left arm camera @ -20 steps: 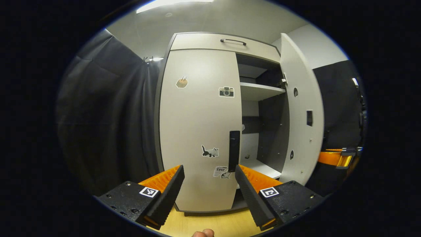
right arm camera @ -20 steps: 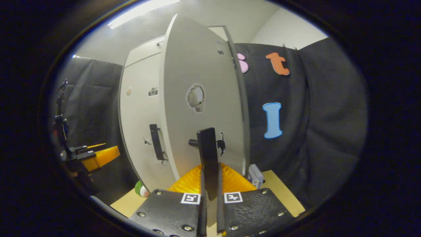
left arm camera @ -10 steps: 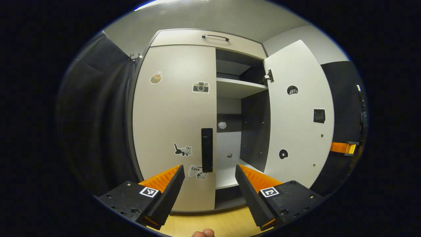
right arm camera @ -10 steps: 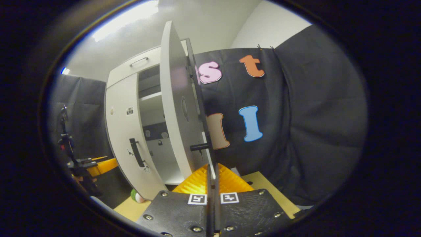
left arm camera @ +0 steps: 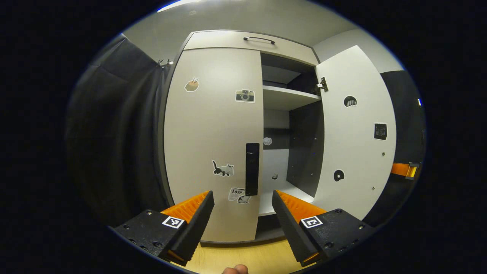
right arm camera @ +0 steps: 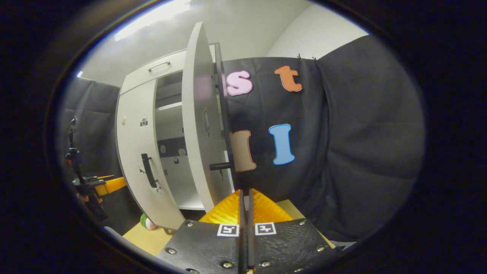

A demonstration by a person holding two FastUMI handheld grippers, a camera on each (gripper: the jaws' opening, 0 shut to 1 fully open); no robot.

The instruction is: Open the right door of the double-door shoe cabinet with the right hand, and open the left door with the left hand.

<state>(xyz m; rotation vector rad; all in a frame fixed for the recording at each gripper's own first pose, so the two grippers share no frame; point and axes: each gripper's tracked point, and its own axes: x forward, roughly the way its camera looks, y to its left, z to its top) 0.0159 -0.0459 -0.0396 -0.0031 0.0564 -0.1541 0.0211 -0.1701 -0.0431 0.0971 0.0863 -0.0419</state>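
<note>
In the left gripper view I had my left gripper (left arm camera: 242, 213) spread wide with nothing between its fingers, facing the shoe cabinet (left arm camera: 228, 40) on the worktop (left arm camera: 243, 257). The left door (left arm camera: 213, 140) was shut, its black handle (left arm camera: 252, 169) just above the gap. The right door (left arm camera: 355, 133) stood swung open. In the right gripper view my right gripper (right arm camera: 244, 213) was pinched together on the right door's handle (right arm camera: 243, 190), seen edge-on.
</note>
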